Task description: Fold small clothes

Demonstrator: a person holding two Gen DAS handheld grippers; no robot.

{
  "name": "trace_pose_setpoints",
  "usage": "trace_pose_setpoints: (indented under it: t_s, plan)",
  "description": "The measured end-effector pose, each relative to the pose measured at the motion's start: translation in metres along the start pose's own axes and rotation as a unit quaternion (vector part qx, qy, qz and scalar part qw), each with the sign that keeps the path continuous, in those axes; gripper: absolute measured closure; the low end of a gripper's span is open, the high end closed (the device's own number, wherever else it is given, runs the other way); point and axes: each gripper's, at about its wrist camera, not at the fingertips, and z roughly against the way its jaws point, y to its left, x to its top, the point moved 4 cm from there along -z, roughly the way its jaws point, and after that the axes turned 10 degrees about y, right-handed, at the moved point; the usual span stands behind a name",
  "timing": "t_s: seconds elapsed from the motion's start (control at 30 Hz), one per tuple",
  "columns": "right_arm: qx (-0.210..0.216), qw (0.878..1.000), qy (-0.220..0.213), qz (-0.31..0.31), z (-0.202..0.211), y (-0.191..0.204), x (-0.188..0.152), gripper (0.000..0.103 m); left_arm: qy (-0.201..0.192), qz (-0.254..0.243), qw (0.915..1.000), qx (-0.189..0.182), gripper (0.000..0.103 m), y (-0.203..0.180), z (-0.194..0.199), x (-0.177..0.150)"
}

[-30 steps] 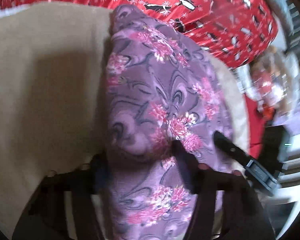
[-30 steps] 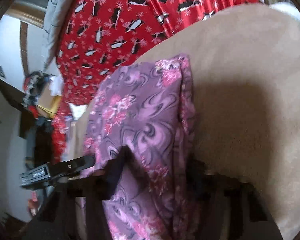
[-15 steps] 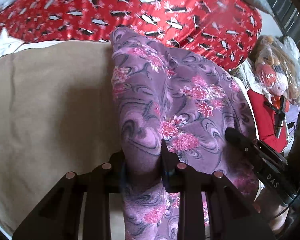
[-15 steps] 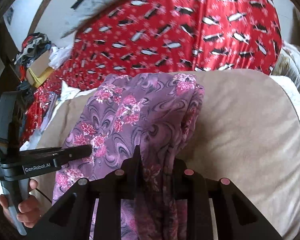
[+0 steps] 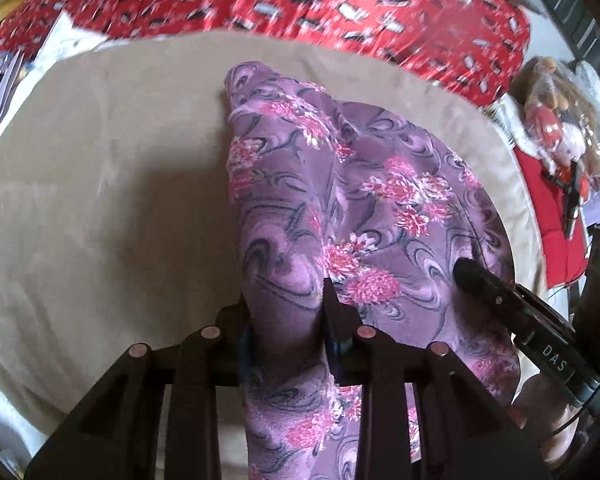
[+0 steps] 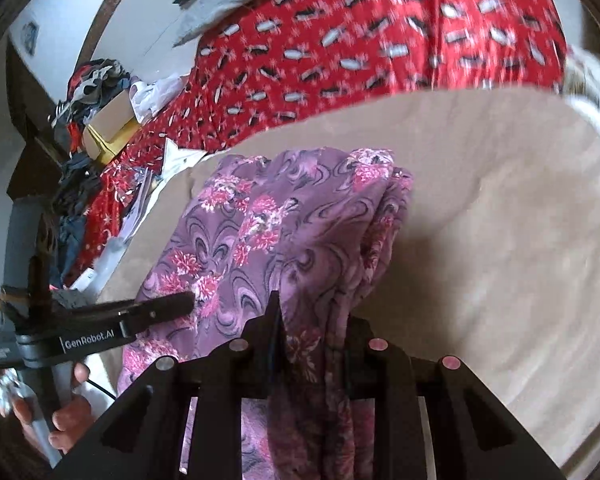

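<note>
A purple garment with pink flowers (image 5: 340, 208) hangs between both grippers over a beige cushion (image 5: 100, 200). My left gripper (image 5: 286, 300) is shut on its near left edge. My right gripper (image 6: 312, 316) is shut on its near right edge, where the garment (image 6: 284, 232) is bunched in folds. The far end of the cloth rests on the cushion (image 6: 500, 240). The right gripper also shows at the right of the left wrist view (image 5: 472, 276). The left gripper shows at the left of the right wrist view (image 6: 180, 304).
A red penguin-print cover (image 5: 300, 4) lies beyond the cushion. A doll in plastic (image 5: 556, 132) sits at the far right. A cardboard box and piled clothes (image 6: 96, 120) stand at the far left. White papers (image 6: 172, 160) lie by the cushion edge.
Both grippers have pulled back and up with the garment. More of the beige cushion shows around the cloth, whose far end has come nearer.
</note>
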Motion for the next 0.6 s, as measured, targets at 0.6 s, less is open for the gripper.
trace_pose_setpoints:
  t_s: [0.6]
  plan:
    - [-0.076, 0.997, -0.028, 0.018, -0.031, -0.005, 0.048, 0.076, -0.012, 0.017, 0.9998, 0.005, 0.040, 0.026, -0.024, 0.058]
